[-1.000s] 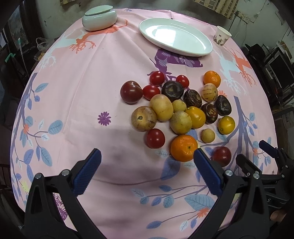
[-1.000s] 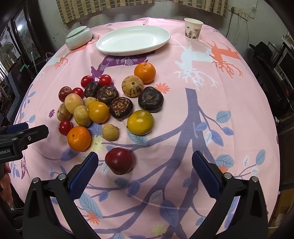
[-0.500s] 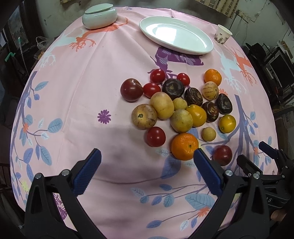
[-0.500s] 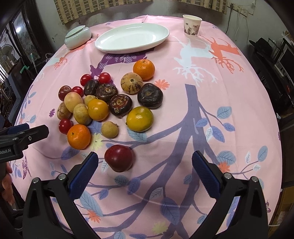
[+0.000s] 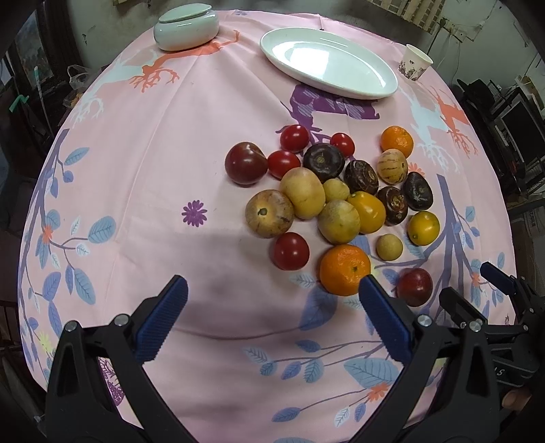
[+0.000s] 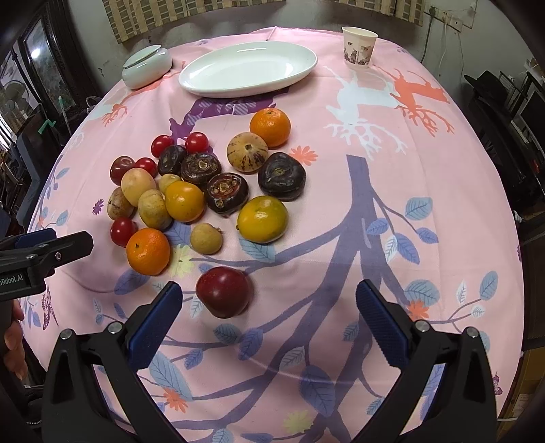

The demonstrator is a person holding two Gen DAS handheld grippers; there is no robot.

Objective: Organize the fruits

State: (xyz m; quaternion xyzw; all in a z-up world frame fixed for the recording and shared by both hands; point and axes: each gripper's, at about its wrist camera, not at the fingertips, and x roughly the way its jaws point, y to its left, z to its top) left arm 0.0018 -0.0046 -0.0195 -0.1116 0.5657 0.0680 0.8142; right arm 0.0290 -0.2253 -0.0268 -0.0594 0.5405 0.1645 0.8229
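Note:
Several fruits lie in a loose pile on the pink tablecloth: red tomatoes, tan round fruits, dark purple fruits, yellow-orange citrus. A mandarin (image 5: 344, 269) (image 6: 148, 251) sits at the pile's near edge. A dark red plum (image 6: 223, 291) (image 5: 414, 286) lies apart, just ahead of my right gripper (image 6: 265, 308), nearer its left finger. My left gripper (image 5: 270, 306) is open and empty, short of a red tomato (image 5: 290, 251). An empty white oval plate (image 5: 328, 63) (image 6: 247, 69) stands at the far side. Both grippers are open.
A lidded pale green bowl (image 5: 186, 26) (image 6: 147, 66) stands far left of the plate. A paper cup (image 5: 414, 62) (image 6: 359, 47) stands far right. The round table drops off at its edges, with dark furniture around it.
Both grippers have crept slightly forward toward the fruit pile; the fruits sit a little lower in both views. Nothing was grasped and no fruit moved.

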